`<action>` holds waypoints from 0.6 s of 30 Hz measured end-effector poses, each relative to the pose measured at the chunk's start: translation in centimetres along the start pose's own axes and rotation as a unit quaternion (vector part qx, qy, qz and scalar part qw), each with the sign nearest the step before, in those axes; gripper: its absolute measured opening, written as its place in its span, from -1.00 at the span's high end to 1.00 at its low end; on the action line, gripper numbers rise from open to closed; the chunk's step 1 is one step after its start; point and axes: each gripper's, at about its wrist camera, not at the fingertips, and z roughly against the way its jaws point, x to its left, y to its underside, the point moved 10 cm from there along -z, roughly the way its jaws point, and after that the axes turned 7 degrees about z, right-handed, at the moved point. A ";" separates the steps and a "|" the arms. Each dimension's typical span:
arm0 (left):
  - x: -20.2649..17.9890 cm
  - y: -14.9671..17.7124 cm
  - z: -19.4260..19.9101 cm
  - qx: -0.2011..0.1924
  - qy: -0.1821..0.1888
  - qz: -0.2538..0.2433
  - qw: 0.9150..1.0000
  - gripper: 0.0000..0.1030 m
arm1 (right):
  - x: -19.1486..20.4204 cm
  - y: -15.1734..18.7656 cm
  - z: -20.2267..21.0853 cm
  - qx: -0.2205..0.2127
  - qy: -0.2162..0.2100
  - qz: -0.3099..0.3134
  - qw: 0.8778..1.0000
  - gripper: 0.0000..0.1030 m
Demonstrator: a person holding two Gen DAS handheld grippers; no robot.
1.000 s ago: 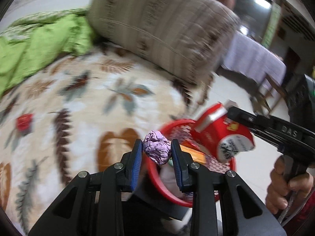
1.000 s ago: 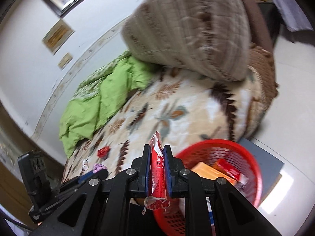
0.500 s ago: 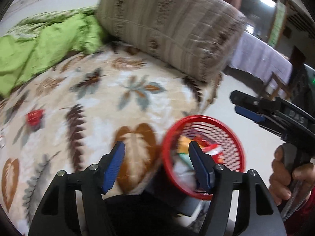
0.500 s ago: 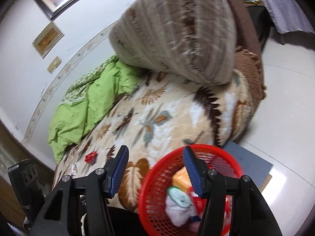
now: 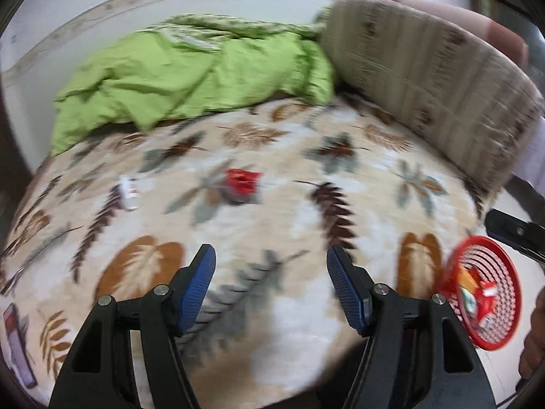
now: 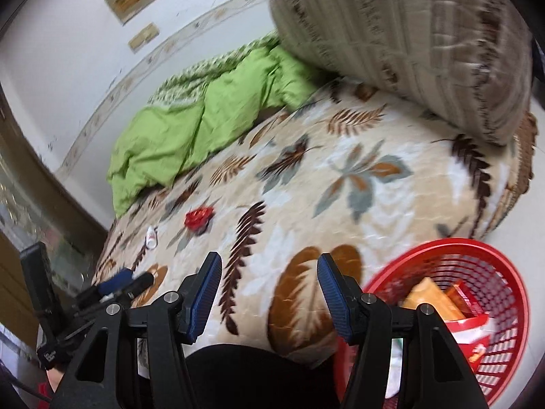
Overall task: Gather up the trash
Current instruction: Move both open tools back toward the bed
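Observation:
A crumpled red wrapper (image 5: 243, 182) and a small white piece of trash (image 5: 127, 192) lie on the leaf-patterned bed cover (image 5: 272, 211), well ahead of my left gripper (image 5: 270, 276), which is open and empty. Both also show in the right wrist view, the red wrapper (image 6: 199, 218) and the white piece (image 6: 151, 237). My right gripper (image 6: 269, 288) is open and empty above the bed's near edge. The red mesh basket (image 6: 494, 279) holding wrappers stands to its right on the floor; it also shows in the left wrist view (image 5: 500, 266).
A green blanket (image 5: 190, 75) lies bunched at the back of the bed. A large striped brown pillow (image 5: 425, 71) sits at the right. A purple-edged flat object (image 5: 17, 344) lies at the bed's left edge. The left gripper (image 6: 115, 284) shows at the lower left of the right wrist view.
Both grippers opened: the purple crumpled wad and the red packet went into the basket. Both views then swung left over the bed, bringing the red wrapper and white piece ahead.

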 end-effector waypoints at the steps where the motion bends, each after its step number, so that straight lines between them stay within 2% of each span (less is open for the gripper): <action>1: 0.9 -0.1 0.0 -0.002 -0.006 0.008 1.000 -0.30 | 0.6 -0.1 -0.3 0.002 -0.002 0.004 1.000 -0.20; 7: 3.9 0.2 0.1 -0.011 -0.032 0.022 0.999 -0.30 | 3.5 -0.5 -1.8 0.013 -0.008 0.035 0.999 -0.20; 18: 4.3 0.7 0.3 -0.011 -0.023 0.029 0.999 -0.30 | 4.2 0.3 -1.9 0.023 0.007 0.038 0.999 -0.20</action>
